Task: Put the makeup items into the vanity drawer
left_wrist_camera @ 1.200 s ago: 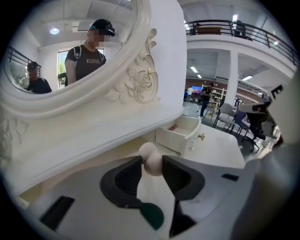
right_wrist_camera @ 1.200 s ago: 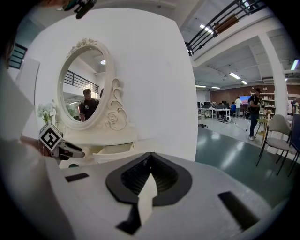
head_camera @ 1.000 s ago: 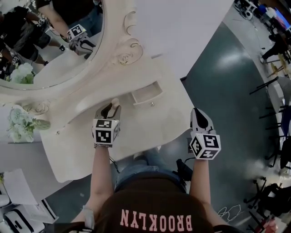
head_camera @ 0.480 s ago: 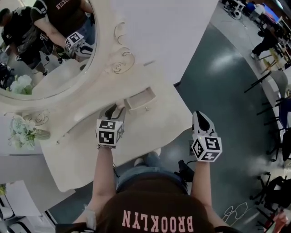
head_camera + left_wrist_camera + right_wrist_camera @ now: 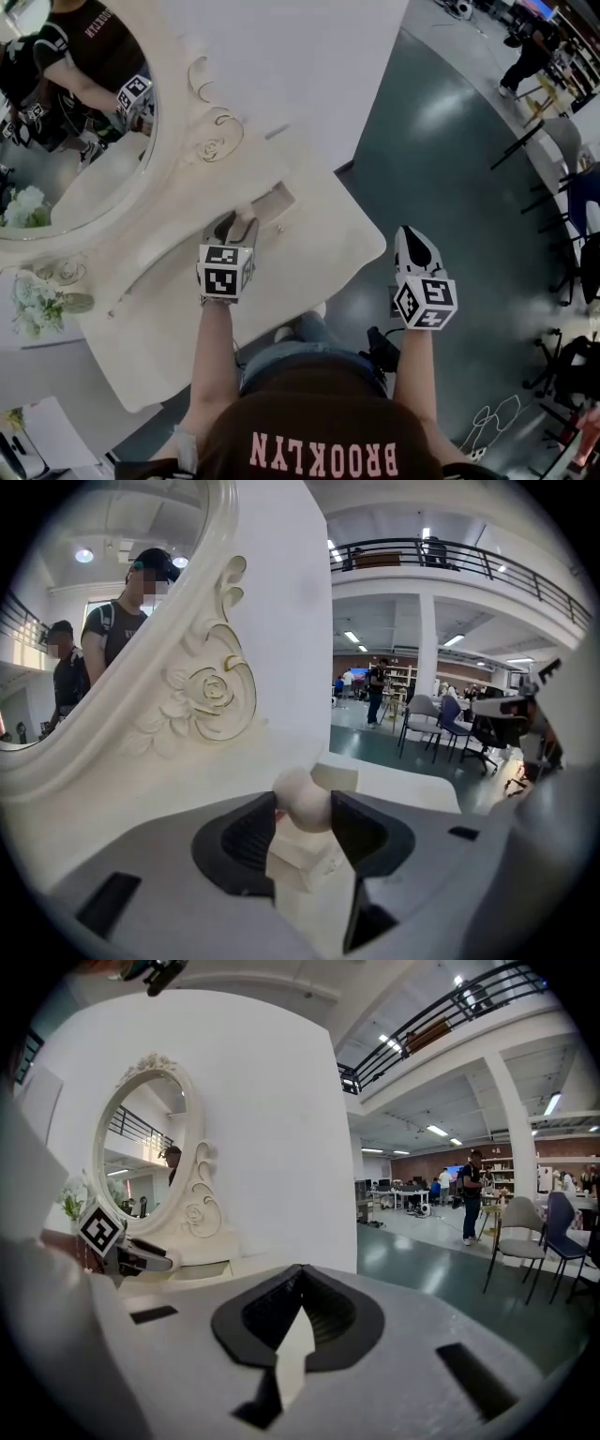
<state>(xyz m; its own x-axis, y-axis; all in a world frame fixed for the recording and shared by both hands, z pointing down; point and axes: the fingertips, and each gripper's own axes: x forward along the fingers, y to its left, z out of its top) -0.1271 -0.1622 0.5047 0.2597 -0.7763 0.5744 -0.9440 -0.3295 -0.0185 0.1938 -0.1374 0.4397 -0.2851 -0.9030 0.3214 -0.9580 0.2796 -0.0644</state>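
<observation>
A beige egg-shaped makeup sponge (image 5: 302,799) sits between the tips of my left gripper (image 5: 305,806), and both pads still touch it. These jaws have just been opening. The sponge hangs just above the small open drawer (image 5: 298,860) of the cream vanity. In the head view the left gripper (image 5: 234,226) is close to the drawer (image 5: 277,200), at its near left. My right gripper (image 5: 415,246) is shut and empty, off the table's right edge over the floor. Seen from the right gripper (image 5: 298,1312), the left gripper (image 5: 141,1258) is at the far left by the drawer (image 5: 202,1269).
The vanity top (image 5: 319,248) carries an oval mirror (image 5: 75,141) with a carved rose frame. White flowers (image 5: 37,300) stand at its left end. A white wall is behind it. Dark green floor (image 5: 450,159) lies to the right, with chairs and people far off.
My left gripper has carried the sponge to the right, closer to the open drawer. The right gripper has kept its place beside the table's edge, still shut.
</observation>
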